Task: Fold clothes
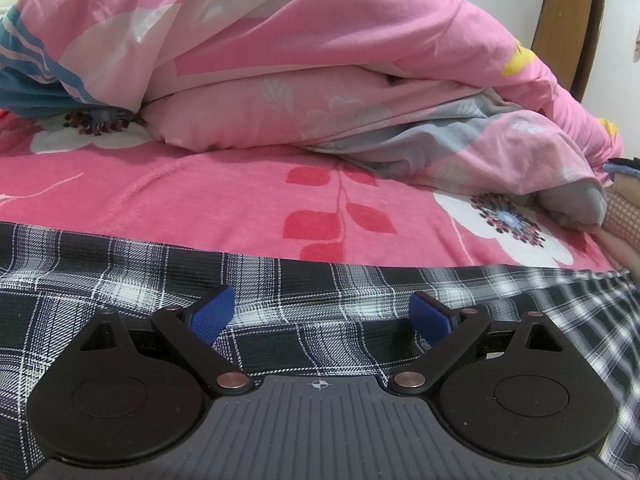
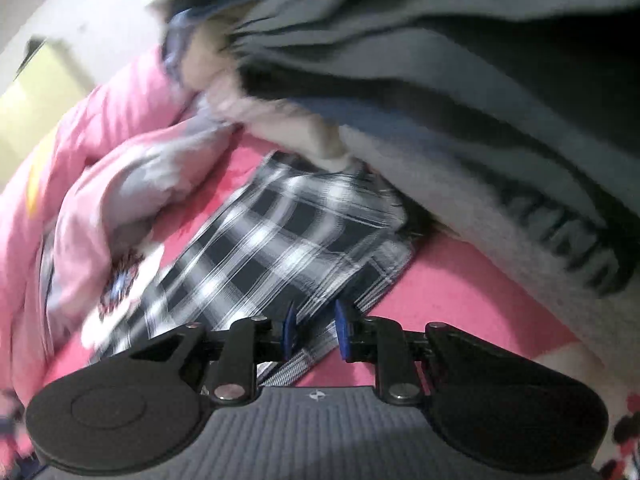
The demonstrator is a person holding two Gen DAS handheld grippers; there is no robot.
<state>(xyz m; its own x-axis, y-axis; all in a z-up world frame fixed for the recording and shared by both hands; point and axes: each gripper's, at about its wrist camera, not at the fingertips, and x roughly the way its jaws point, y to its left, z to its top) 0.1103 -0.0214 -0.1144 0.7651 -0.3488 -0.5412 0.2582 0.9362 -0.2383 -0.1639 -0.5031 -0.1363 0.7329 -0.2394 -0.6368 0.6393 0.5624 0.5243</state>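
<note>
Plaid shirt (image 1: 304, 332) sits right under the left claw (image 1: 322, 316), spread flat on the bed sheet (image 1: 200, 196). Left claw is wide open, blue pads (image 1: 210, 316) apart, nothing between them, hovering just over the cloth.

Right claw (image 2: 316, 330) has a narrow gap; a folded edge of the same plaid shirt (image 2: 280, 232) runs between the pads. Picture is too blurred to say whether they press on it. A person's grey sleeve (image 2: 460, 112) hangs over the far end of the shirt.

Handling, my read: thin woven cotton, light, limp, no stiffness at all. It will drape and drag, and a single pinch only lifts a corner. Take it at hems or seams, where layers stack up and give the pads bite. Ribbed pads should hold fine; not slippery, not fragile.

Sheet is fuzzy pink fleece with red leaves and white flowers, probably grabby on the shirt. Bulky, puffy pink quilt (image 1: 320, 60) heaped behind, smooth cotton cover.
</note>
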